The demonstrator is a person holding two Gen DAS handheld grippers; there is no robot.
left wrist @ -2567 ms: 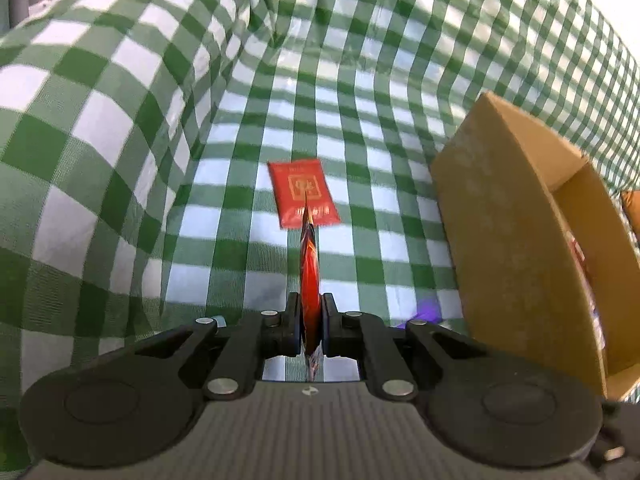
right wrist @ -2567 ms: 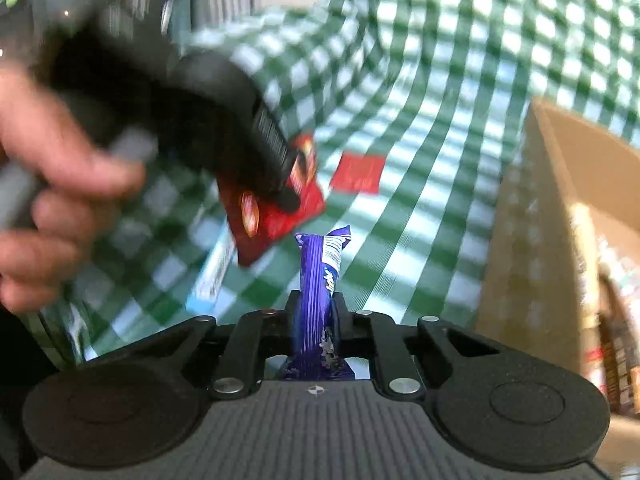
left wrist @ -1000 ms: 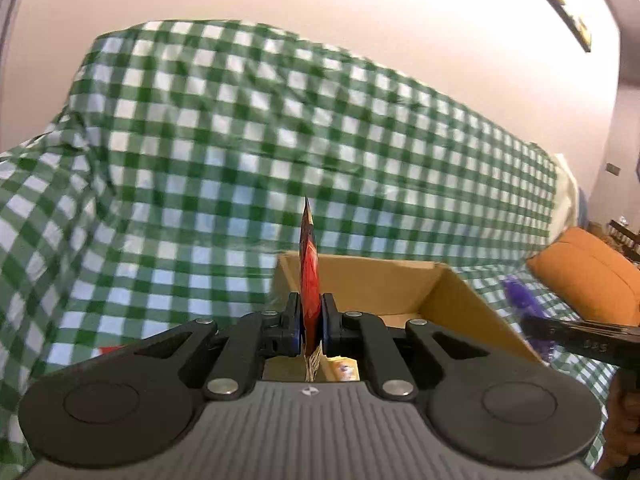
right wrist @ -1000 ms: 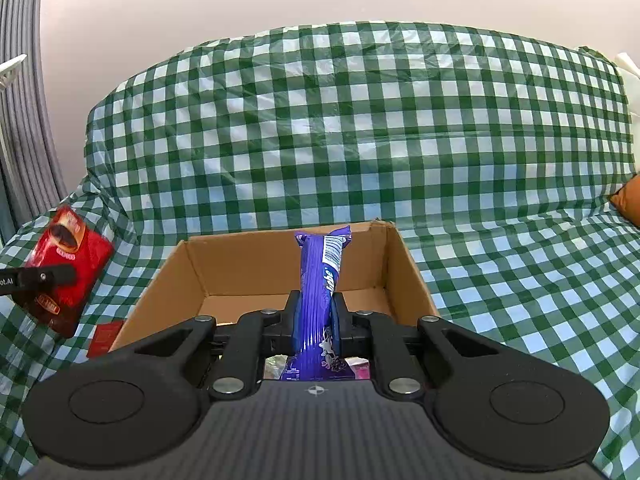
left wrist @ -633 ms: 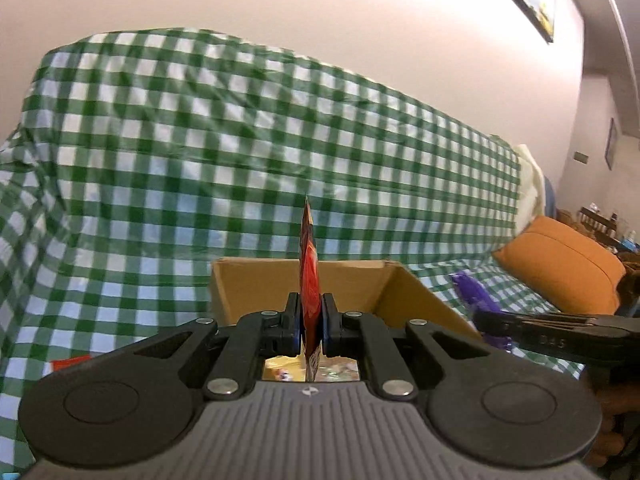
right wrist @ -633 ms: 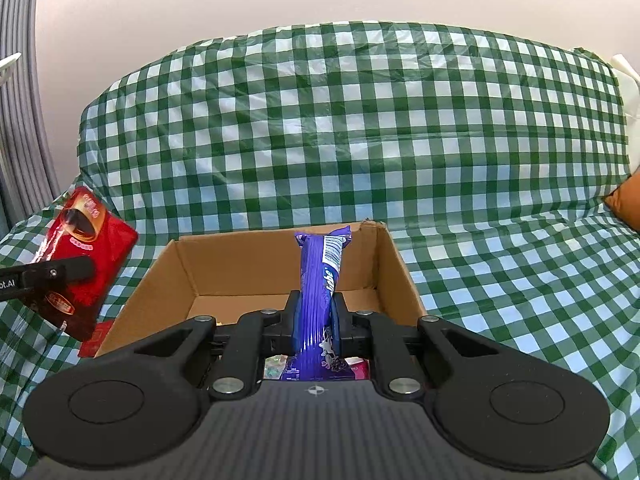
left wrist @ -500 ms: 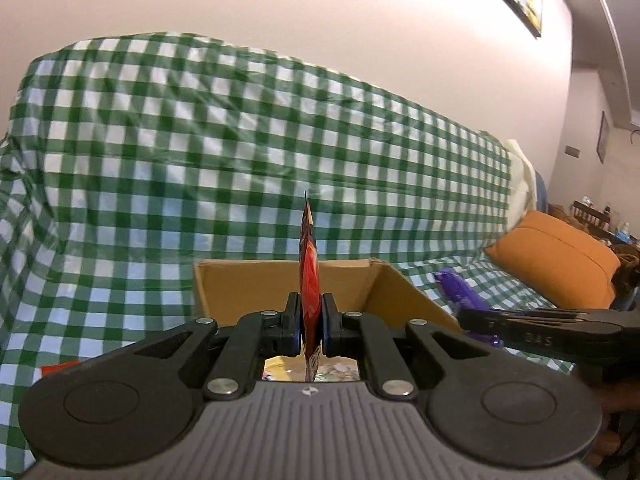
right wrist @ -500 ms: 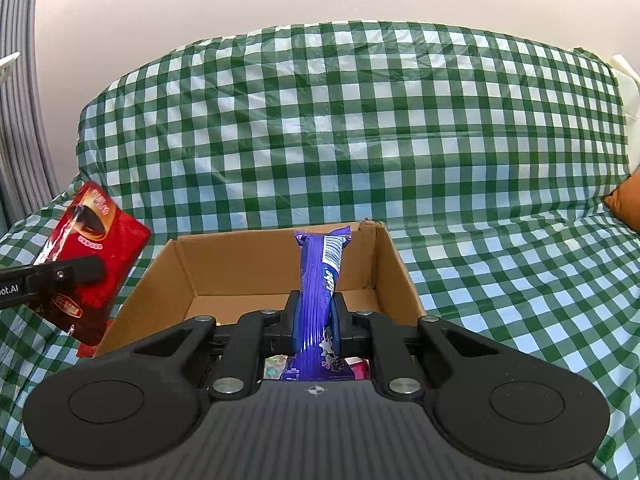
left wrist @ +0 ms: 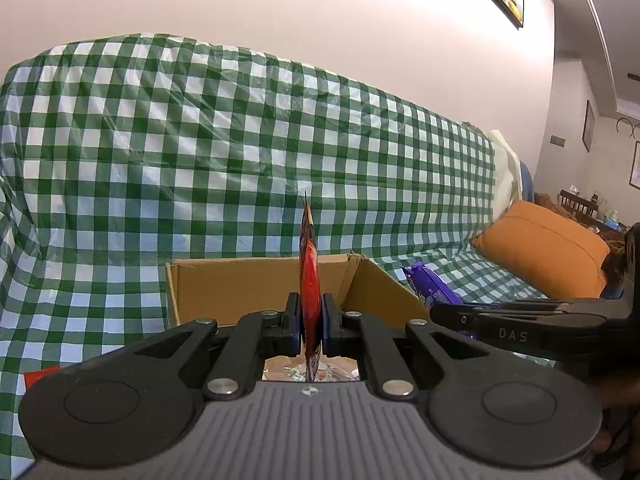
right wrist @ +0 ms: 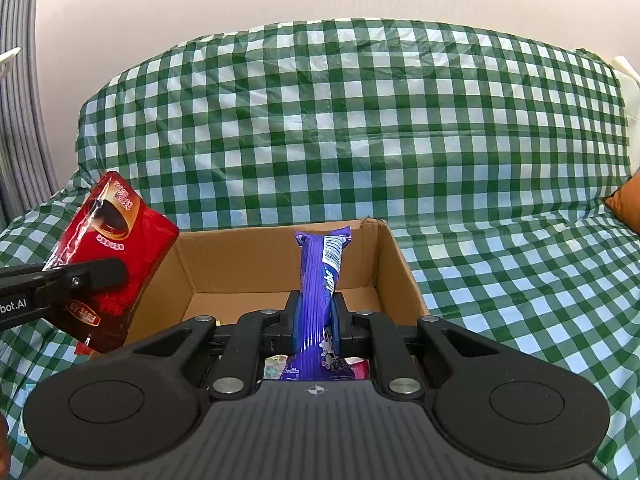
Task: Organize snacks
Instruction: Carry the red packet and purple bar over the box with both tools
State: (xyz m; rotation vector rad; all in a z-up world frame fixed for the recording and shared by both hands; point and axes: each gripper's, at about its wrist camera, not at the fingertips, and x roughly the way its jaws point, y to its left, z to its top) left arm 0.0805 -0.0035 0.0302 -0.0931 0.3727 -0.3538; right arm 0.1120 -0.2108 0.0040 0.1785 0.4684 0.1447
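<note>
My left gripper is shut on a flat red snack packet, seen edge-on in the left wrist view. The same red packet hangs over the left wall of the open cardboard box in the right wrist view, with the left gripper's fingers clamped across it. My right gripper is shut on an upright purple snack bar at the box's near side. From the left wrist view the purple bar shows beside the box. Several wrapped snacks lie on the box floor.
The box sits on a sofa draped in green-and-white checked cloth. A second red packet lies on the seat to the left of the box. An orange cushion rests at the right end. A hand holds the right gripper's handle.
The left gripper has carried the red packet rightward, closer to the box's left wall, and rolled slightly. The right gripper and the purple bar have stayed in place.
</note>
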